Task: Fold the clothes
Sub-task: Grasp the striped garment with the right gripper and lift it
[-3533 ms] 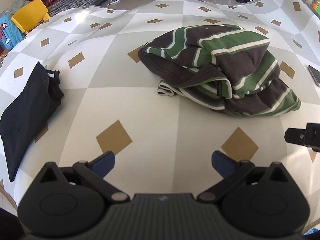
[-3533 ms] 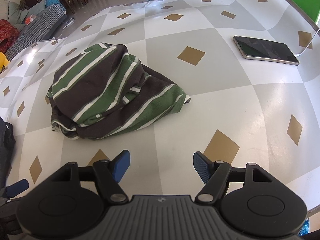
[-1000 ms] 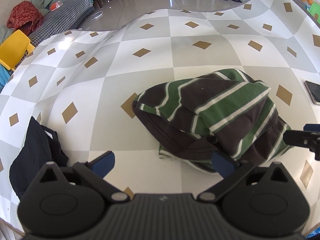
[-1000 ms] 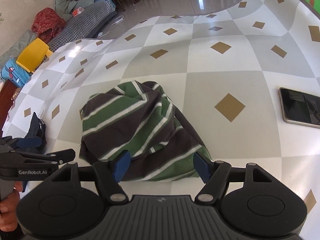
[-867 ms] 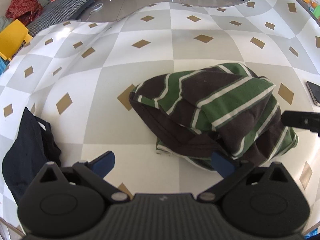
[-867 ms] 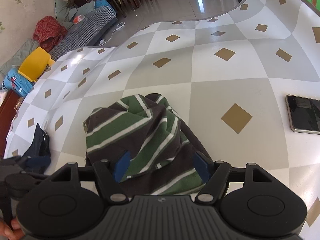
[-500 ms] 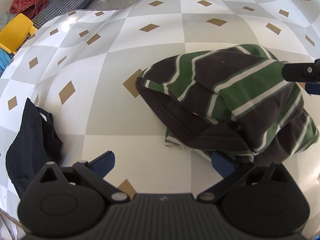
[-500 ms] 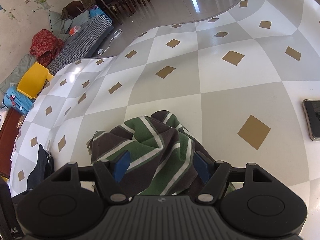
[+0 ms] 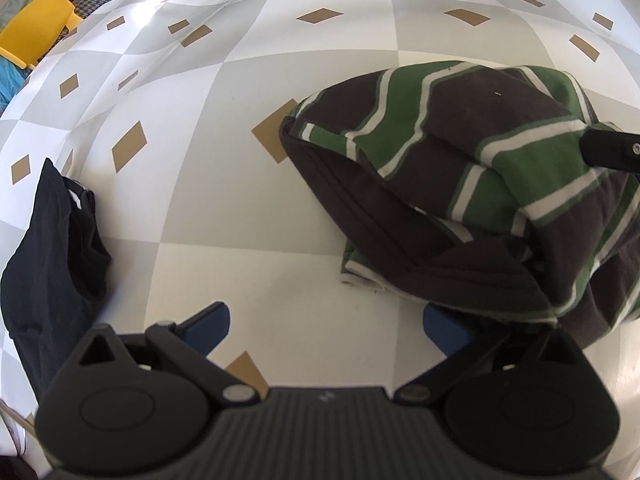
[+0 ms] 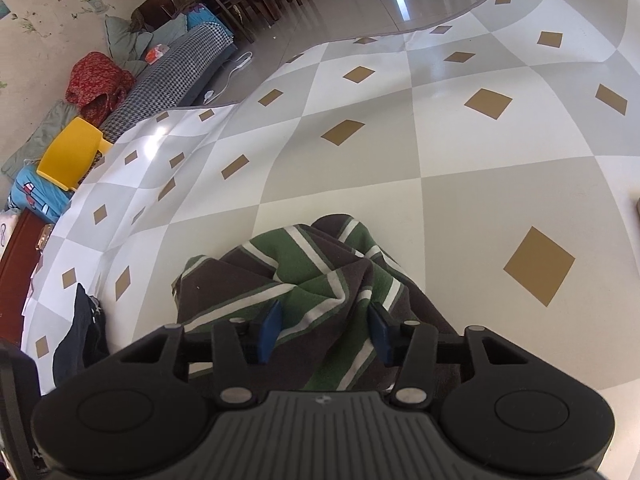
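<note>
Folding not started: striped shirt (image 9: 460,184) is one crumpled heap on the checkered desk (image 9: 224,184), nothing laid flat, no crease made. All of it is left: lift, spread, fold. A black garment (image 9: 48,248) lies bunched at the desk's left edge, well apart from the shirt; can't tell if it's folded.

Right tool (image 10: 325,330) sits over the near top of the heap, jaws closing with a ridge of striped fabric between them; pads not visibly pressing yet, so no grip.

Left tool (image 9: 324,326) is wide open, empty, low over the desk at the heap's near-left hem. Its right finger (image 9: 444,330) is just at or under the shirt edge; the left one is over bare desk.
</note>
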